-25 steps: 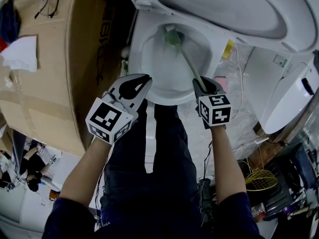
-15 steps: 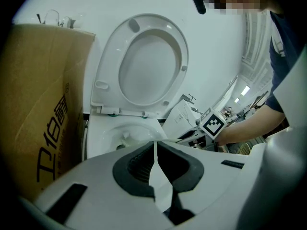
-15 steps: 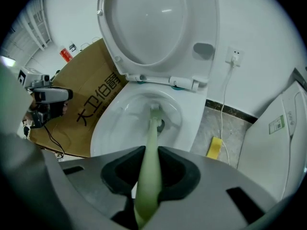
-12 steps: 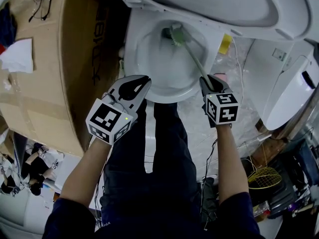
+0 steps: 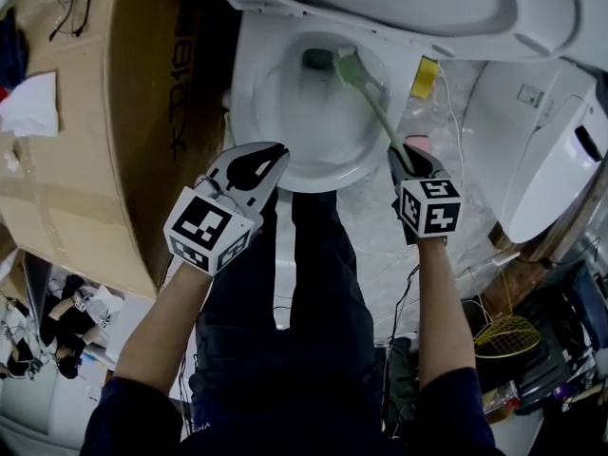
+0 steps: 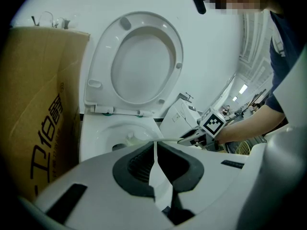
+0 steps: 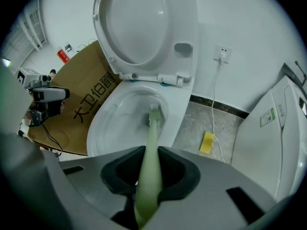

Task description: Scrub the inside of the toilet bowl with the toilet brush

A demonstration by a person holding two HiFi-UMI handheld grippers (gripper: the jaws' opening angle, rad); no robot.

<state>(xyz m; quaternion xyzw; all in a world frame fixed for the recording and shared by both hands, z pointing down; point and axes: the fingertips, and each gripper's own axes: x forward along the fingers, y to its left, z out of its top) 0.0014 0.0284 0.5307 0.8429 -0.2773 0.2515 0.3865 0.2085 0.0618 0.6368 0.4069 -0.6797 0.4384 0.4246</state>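
The white toilet bowl (image 5: 285, 150) stands open, its seat and lid (image 7: 139, 23) raised. A pale green toilet brush (image 5: 350, 66) has its head inside the bowl, at the far right side near the drain hole. Its handle (image 7: 149, 143) runs back into my right gripper (image 5: 407, 156), which is shut on it just off the bowl's near right rim. My left gripper (image 5: 269, 152) hovers over the near left rim, shut with nothing between its fingers. The left gripper view shows the left gripper (image 6: 154, 145), the bowl (image 6: 96, 128) beyond it and the right gripper (image 6: 204, 137) across.
A big cardboard box (image 5: 85, 112) stands tight against the toilet's left, with glasses (image 5: 71, 12) on top. A yellow sponge (image 5: 424, 77) and a white cable (image 7: 217, 95) lie on the floor at right. A white plastic unit (image 5: 541, 160) stands further right. The person's legs (image 5: 313, 293) are below.
The brush head has slid toward the right side of the bowl, and my right gripper has shifted right with the handle. The left gripper has stayed in place.
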